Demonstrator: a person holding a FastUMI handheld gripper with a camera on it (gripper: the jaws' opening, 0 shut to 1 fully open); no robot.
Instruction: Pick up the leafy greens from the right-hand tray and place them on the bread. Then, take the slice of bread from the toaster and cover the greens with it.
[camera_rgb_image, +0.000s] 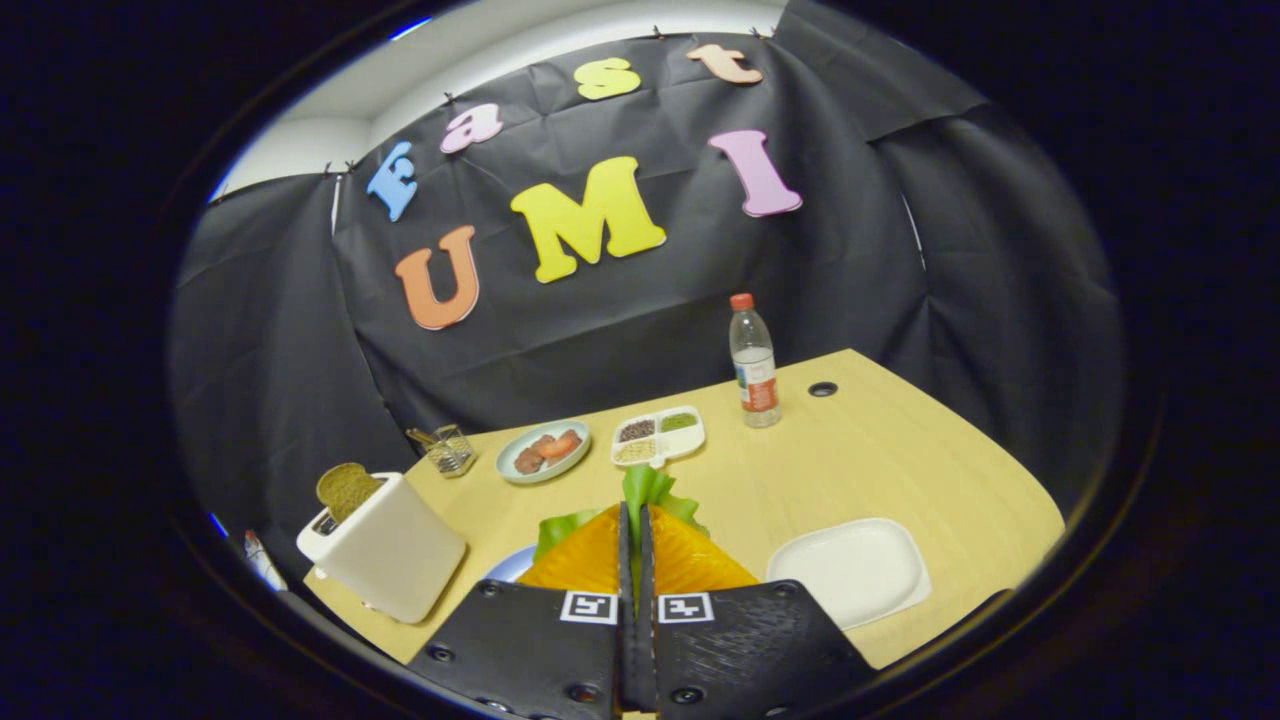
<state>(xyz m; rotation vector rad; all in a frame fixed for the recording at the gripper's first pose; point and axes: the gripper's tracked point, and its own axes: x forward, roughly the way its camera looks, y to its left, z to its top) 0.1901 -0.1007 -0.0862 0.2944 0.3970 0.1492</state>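
My gripper (636, 512) is shut on the leafy greens (652, 490), held above the table. The green leaves stick out past the fingertips, and another part shows to the left of the fingers. Right of the fingers lies the white tray (850, 570) on the wooden table (800, 470). Just left of the fingers, under the greens, the rim of a blue plate (505, 565) peeks out; what lies on it is hidden. Further left stands the white toaster (385, 545) with a brown bread slice (347, 490) standing up in its slot.
Beyond the fingers sit a round plate with sausages (543, 451) and a divided white dish of seeds (658, 436). A small glass jar (450, 450) stands behind the toaster. A water bottle (754, 362) stands at the back right.
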